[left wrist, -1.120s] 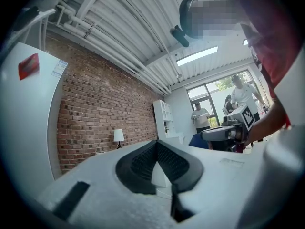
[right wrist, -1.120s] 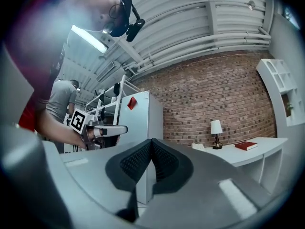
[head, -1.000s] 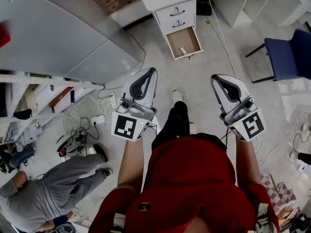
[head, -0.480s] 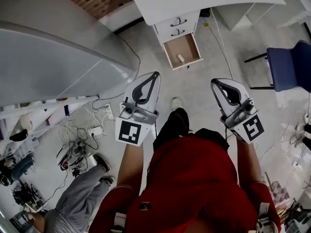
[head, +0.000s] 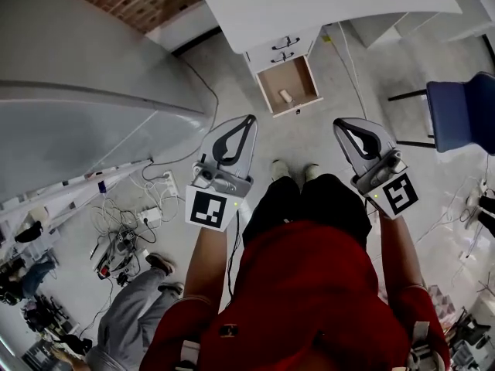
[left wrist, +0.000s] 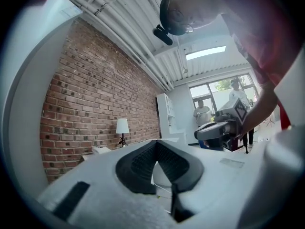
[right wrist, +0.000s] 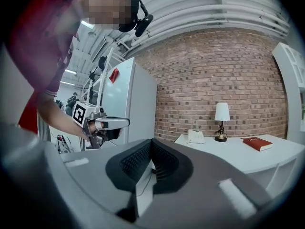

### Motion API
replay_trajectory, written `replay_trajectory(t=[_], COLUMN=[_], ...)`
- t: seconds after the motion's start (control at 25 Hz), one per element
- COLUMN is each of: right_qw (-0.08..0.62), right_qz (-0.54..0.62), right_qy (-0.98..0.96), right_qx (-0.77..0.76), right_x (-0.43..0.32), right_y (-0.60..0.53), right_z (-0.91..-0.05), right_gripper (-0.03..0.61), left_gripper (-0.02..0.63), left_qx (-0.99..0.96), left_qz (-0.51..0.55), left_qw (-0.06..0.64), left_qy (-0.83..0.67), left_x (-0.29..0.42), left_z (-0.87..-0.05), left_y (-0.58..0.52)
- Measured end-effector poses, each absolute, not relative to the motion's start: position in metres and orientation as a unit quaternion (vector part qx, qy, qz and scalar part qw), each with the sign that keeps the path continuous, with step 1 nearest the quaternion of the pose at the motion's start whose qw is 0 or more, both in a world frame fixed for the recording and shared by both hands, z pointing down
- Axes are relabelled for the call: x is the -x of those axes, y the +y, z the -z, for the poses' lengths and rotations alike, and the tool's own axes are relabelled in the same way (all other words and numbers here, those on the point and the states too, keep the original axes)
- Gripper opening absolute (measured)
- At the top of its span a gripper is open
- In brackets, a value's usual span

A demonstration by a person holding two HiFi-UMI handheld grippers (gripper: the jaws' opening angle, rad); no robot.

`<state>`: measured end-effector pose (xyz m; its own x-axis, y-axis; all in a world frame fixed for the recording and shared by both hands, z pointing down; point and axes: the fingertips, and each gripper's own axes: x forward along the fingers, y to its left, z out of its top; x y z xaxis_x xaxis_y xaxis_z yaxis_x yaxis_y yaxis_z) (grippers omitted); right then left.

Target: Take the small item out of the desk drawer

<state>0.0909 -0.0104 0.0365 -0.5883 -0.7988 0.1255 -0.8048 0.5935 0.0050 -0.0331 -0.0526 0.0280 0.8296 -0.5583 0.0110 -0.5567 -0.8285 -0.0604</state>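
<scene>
The white desk stands at the top of the head view. Its bottom drawer is pulled out over the floor, and a small pale item lies inside on the brown bottom. My left gripper and right gripper are held side by side at waist height, well short of the drawer, both pointing toward it. The left gripper has its black pads meeting at the tips, with nothing between them. The right gripper is shut and empty too.
A blue chair stands at the right. A large grey cabinet fills the left, with cables and a power strip on the floor below it. A person sits at lower left. A lamp, phone and red book rest on the desk.
The open drawer has slid lower in the head view, and both of my feet now stand side by side. Both grippers stay shut and keep their places.
</scene>
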Motion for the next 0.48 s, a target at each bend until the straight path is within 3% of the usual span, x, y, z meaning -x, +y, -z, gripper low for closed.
replay_trajectory(t=[0.48], right_qw=[0.08], right_qz=[-0.05], right_qy=[-0.914], right_qx=[-0.394], right_x=[-0.112], right_y=[-0.082], right_z=[-0.094], right_gripper=[0.012], left_gripper=[0.0], left_qx=[0.933], left_qz=[0.039], left_qw=[0.002], left_qy=[0.358], left_x=[0.025], left_z=[-0.073], left_y=[-0.107])
